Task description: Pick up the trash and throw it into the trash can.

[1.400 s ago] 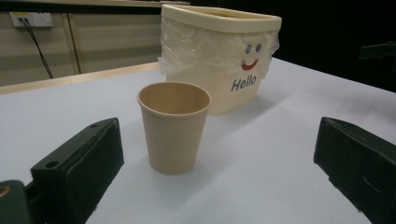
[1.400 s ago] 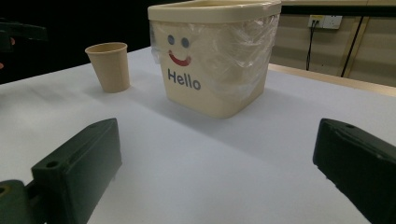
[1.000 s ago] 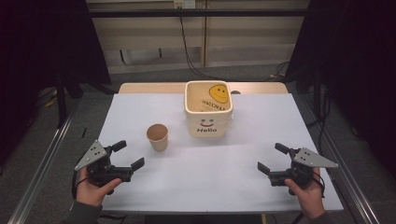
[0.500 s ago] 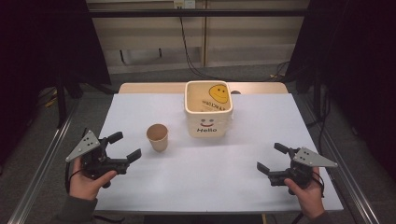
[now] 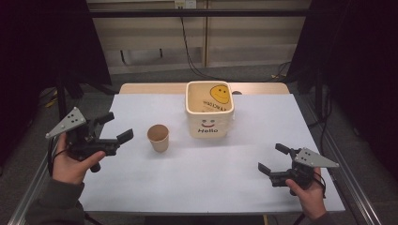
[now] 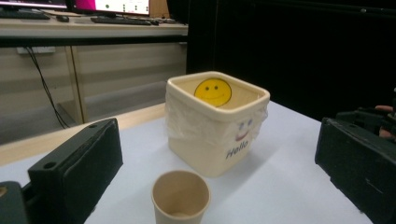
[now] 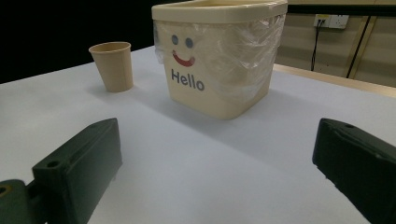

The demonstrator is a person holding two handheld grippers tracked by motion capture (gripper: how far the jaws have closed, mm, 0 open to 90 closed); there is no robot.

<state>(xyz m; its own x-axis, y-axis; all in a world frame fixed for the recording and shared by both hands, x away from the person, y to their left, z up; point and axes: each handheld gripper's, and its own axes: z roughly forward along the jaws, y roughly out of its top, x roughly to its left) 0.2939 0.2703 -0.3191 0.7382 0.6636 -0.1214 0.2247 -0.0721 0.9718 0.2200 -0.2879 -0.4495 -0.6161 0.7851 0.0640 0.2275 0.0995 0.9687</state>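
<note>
White tabletop point(image 5: 197, 173) carries a paper cup point(image 5: 158, 137) just ahead of the left gripper point(image 5: 116, 127), whose jaws stand spread and empty. Beyond the cup sits a cream smiley bin point(image 5: 209, 109). Right gripper point(image 5: 271, 158) rests low, jaws apart, well short of the bin.

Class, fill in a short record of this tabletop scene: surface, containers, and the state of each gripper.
Surface: white table
Bin: cream square bin with clear liner, smiley face and "Hello" on its front, upright
Cup: brown paper cup, upright, apart from the bin, looks empty
Left gripper: open, held above the table, pointed towards the cup
Right gripper: open, low near the table's front edge
</note>
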